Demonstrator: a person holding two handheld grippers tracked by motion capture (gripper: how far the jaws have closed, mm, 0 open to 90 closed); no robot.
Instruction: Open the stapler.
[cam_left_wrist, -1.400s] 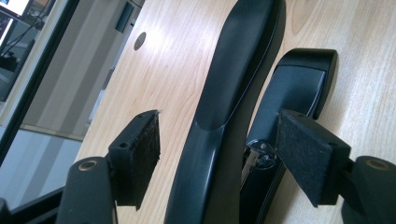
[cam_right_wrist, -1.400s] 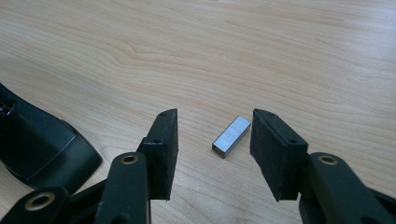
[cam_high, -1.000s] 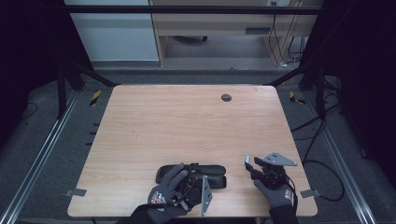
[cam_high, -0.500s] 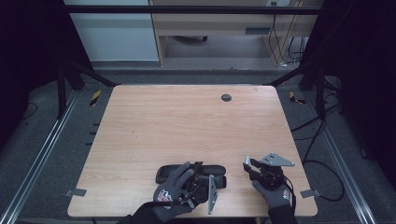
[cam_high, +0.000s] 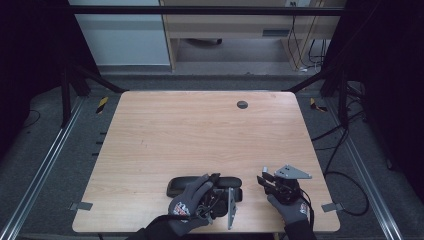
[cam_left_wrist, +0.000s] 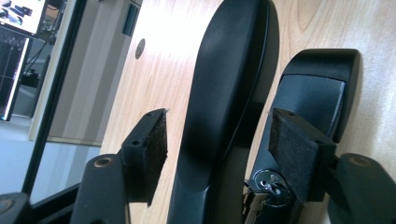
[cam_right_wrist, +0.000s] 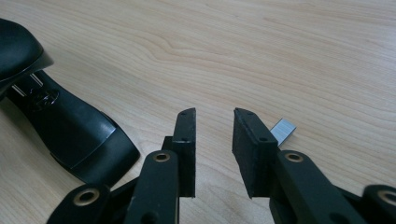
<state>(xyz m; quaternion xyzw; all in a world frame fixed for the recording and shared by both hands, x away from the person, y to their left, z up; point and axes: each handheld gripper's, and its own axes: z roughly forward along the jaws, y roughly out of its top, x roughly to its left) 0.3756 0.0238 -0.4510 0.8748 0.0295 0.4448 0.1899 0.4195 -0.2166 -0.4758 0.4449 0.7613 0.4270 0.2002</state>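
The left gripper (cam_left_wrist: 215, 154) is straddling the opened black stapler's (cam_high: 205, 186) upper arm lengthwise, jaws just closing, pads not yet pressing. Beside the stapler, the right gripper (cam_right_wrist: 212, 140) is closing empty-jawed; the staple strip (cam_right_wrist: 283, 131) is lying just outside one jaw.

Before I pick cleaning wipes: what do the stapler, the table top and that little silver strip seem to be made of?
Stapler: looks like smooth black plastic with a soft sheen; bright metal parts show at its hinge.
Table top: pale wood-grain surface, matte, possibly laminate rather than solid wood.
Silver strip: grey metallic with fine ridges, probably a stick of staples.
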